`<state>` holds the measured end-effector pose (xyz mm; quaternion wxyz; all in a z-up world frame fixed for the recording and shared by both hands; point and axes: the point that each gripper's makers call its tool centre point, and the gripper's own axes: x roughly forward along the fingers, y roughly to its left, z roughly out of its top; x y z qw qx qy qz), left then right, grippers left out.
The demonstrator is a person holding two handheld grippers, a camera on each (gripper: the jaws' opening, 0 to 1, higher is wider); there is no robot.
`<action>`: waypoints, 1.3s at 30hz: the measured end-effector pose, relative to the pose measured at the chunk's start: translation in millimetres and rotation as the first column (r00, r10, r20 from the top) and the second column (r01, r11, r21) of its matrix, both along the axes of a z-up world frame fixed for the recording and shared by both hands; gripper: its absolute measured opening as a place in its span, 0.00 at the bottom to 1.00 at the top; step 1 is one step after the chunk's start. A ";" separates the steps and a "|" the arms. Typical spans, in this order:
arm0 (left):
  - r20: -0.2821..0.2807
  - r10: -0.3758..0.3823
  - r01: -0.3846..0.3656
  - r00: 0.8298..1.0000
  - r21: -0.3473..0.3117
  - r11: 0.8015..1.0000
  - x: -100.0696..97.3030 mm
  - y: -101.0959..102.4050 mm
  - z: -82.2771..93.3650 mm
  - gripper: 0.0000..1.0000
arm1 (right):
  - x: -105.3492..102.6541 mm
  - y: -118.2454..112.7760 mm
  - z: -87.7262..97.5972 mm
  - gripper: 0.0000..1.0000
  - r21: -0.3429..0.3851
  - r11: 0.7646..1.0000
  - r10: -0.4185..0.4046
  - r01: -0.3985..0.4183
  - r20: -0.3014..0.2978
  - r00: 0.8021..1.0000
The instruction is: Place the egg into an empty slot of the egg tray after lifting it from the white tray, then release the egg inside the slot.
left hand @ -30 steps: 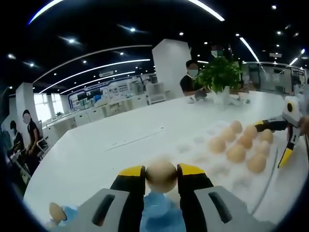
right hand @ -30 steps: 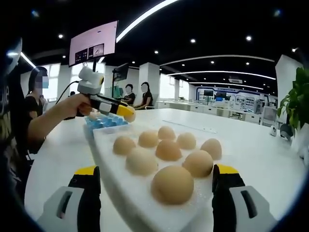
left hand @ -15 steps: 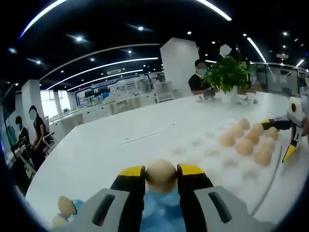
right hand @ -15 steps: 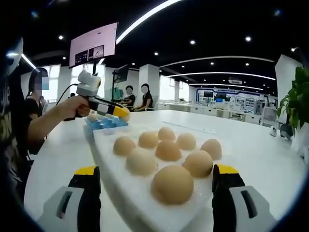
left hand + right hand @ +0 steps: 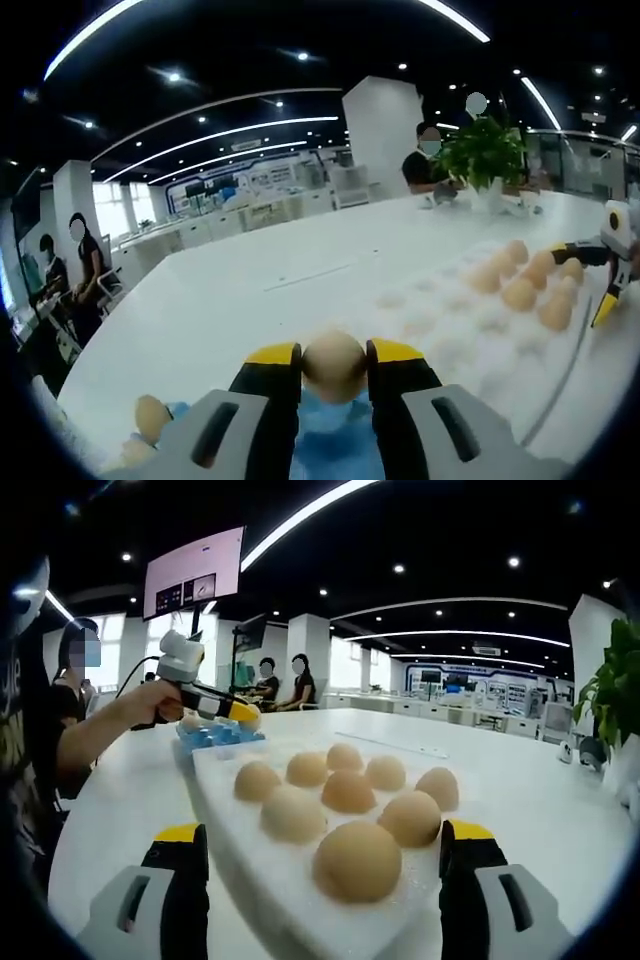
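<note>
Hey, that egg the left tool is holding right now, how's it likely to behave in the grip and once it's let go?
The egg is smooth and rounded, pinched between the left tool's two narrow yellow tips, so it could slip or twist. It looks thin-shelled, so probably fragile if squeezed harder. Released on the flat table it would likely roll; a cupped slot of the egg tray should cradle it.

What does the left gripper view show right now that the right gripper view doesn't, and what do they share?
Left gripper view: the left gripper shut on an egg between its yellow-tipped jaws, a blue tray just below, and a loose egg at lower left.

Right gripper view: the right gripper open, its jaws either side of the near end of the white egg tray, and a wall screen.

Both: the white table, the egg tray with its eggs, and the potted plant.
</note>
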<state>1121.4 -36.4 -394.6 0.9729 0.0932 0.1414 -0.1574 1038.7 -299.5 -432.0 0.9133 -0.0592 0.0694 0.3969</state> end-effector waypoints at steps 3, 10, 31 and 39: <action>0.001 0.007 -0.007 1.000 -0.001 1.000 0.0 3.5 -0.1 0.26 | 0.0 -0.3 0.0 1.00 0.002 1.000 0.000 0.000 0.000 1.000; -0.004 0.028 -0.028 1.000 -0.003 1.000 1.2 12.2 -3.1 0.25 | -0.2 -1.1 -0.2 1.00 0.001 1.000 0.000 0.000 0.002 1.000; 0.014 0.102 -0.102 0.995 -0.009 0.995 -12.3 43.6 4.2 0.25 | -0.3 -0.6 0.1 1.00 0.000 1.000 0.001 -0.001 0.003 1.000; 0.019 0.150 -0.150 0.989 -0.004 0.989 -9.3 71.3 3.5 0.25 | 0.1 -0.1 -0.6 1.00 -0.006 1.000 0.000 0.000 0.005 1.000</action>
